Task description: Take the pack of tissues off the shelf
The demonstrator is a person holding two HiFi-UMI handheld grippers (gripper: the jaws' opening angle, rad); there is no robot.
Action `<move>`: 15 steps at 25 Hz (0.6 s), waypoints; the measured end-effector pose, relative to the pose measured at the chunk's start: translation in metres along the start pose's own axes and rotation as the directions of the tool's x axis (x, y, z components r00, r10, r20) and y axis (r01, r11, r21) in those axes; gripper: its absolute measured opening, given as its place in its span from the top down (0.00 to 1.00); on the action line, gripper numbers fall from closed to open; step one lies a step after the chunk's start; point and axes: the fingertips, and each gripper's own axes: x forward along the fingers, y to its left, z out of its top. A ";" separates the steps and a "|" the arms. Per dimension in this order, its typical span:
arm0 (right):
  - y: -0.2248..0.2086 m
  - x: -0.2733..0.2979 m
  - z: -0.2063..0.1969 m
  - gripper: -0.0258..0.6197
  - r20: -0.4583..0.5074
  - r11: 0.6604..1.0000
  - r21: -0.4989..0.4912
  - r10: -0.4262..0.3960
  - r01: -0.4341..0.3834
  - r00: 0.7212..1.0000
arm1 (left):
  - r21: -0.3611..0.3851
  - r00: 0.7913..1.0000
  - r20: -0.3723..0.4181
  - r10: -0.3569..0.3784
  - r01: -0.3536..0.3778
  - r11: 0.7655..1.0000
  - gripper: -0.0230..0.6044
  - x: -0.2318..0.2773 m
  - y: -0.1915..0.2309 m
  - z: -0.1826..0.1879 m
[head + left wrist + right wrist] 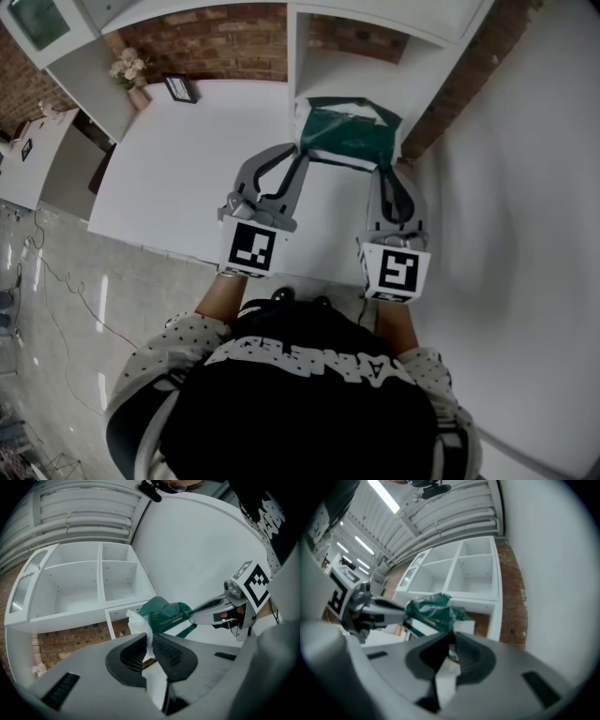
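Note:
The green and white pack of tissues hangs in the air between my two grippers, in front of the white shelf unit. My left gripper is shut on the pack's left end; in the left gripper view the clear wrapper is pinched between its ribbed pads. My right gripper is shut on the right end, and in the right gripper view the green pack sticks out past its closed jaws. Both grippers point roughly level toward the shelf.
A white tabletop lies below the pack, with a small flower pot and a dark picture frame at its far left. A brick wall shows behind the shelf. A white wall runs along the right.

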 end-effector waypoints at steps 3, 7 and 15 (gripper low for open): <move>0.000 -0.001 0.001 0.87 0.009 1.000 0.003 -0.001 0.001 1.000 | 0.006 1.000 0.000 0.000 0.000 1.000 0.86 0.000 0.000 0.002; -0.001 -0.002 0.002 0.87 0.015 1.000 0.005 -0.004 0.004 1.000 | 0.010 1.000 0.006 0.000 0.000 1.000 0.86 -0.001 -0.001 0.003; -0.002 -0.002 0.004 0.87 0.018 1.000 -0.003 -0.004 0.004 1.000 | 0.015 1.000 0.009 0.003 -0.003 1.000 0.86 -0.001 -0.001 0.006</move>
